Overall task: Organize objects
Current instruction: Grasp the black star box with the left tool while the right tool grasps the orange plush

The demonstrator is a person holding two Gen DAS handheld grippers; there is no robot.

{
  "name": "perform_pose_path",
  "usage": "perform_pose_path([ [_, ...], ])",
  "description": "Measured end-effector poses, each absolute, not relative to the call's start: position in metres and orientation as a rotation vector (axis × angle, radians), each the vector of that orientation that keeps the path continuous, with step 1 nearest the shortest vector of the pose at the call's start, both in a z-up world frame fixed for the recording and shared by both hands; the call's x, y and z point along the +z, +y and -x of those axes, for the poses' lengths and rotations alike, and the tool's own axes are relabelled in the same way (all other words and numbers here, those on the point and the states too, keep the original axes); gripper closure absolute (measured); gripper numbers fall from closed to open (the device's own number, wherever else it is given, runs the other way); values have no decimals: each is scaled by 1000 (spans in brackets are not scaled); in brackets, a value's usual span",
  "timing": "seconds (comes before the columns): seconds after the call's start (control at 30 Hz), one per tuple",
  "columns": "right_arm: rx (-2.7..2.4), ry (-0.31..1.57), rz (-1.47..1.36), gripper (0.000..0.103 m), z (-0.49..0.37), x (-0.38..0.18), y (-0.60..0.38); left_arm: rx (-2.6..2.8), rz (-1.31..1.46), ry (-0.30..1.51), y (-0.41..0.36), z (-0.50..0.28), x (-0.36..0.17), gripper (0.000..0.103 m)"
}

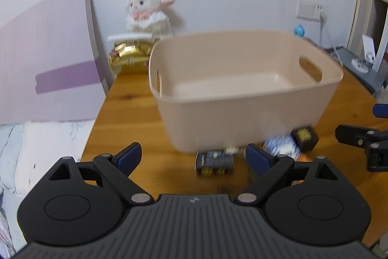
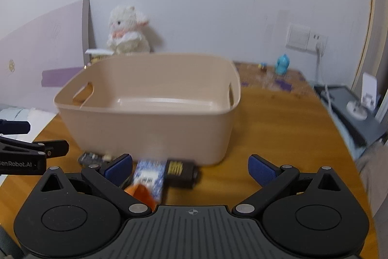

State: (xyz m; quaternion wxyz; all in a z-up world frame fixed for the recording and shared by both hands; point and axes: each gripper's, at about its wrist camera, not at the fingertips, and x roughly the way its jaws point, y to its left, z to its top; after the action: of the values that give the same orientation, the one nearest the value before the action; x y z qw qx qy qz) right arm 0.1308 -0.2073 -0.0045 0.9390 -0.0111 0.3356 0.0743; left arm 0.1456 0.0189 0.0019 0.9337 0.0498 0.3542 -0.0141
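- A beige plastic storage basket [image 1: 245, 98] with cut-out handles stands on the orange-brown wooden table [image 1: 126, 113]; its inside looks bare.
- Small things lie in a cluster on the table just in front of the basket's near wall: a dark blue packet with yellow print [image 1: 214, 163], a blue-and-white patterned box [image 2: 149, 175], a small black box with gold lettering [image 2: 180, 171] and something orange [image 2: 141, 193] that is too blurred to make out.
- The left gripper [image 1: 194, 157] hovers low over the table with its blue-padded fingers [image 1: 129, 155] spread wide and nothing between them; the dark blue packet sits just ahead, in the gap.
- The right gripper [image 2: 190, 169] is likewise wide open and holds nothing. The patterned box and the black box lie just ahead of its left finger.
- A white plush lamb [image 1: 148, 9] sits against the wall behind the basket, above a gold-wrapped pack [image 1: 129, 56].
- A small blue figurine [image 2: 282, 63] stands at the far right of the table, below a white wall socket [image 2: 305, 40].
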Motion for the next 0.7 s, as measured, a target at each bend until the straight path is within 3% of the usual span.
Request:
perform_pose_path([
  [0.5, 222, 870, -9, 7, -139, -66, -189, -88, -63, 826, 26, -171, -53, 10],
  [0.7, 226, 913, 1, 21, -150, -80, -183, -96, -48, 847, 23, -191, -67, 10],
])
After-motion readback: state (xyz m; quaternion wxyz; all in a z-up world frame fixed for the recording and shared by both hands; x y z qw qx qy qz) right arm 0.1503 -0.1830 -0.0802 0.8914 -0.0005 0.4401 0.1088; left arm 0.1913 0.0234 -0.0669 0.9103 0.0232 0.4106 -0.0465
